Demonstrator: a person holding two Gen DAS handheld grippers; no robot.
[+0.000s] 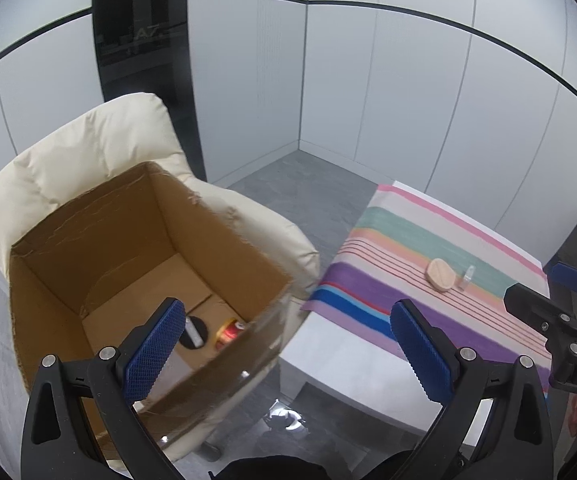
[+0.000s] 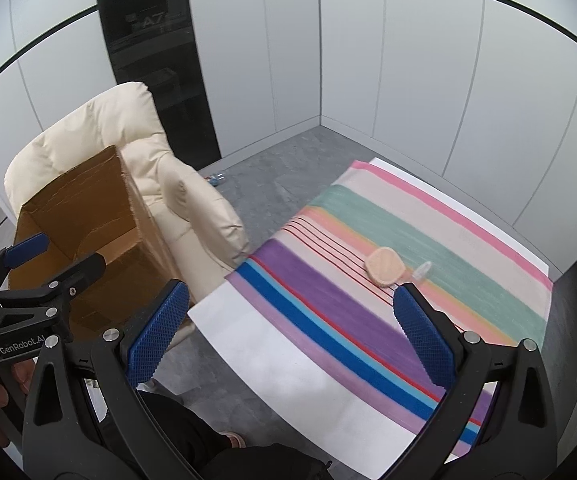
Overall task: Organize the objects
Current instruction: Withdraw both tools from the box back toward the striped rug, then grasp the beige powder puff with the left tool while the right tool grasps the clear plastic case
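both grippers, left gripper (image 1: 284, 344) and right gripper (image 2: 290, 330), gape empty; the left hangs above the cardboard box (image 1: 88, 248) on the armchair (image 1: 88, 144), probably to drop things in. beside the box, a tan pad (image 2: 384, 266) and what may be a clear vial (image 2: 422, 270) wait on the striped table (image 2: 288, 360)

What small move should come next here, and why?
Probably reach the right gripper forward to the beige oval pad on the striped cloth. Both grippers are open and empty, the cardboard box already holds items, and the pad lies just ahead.
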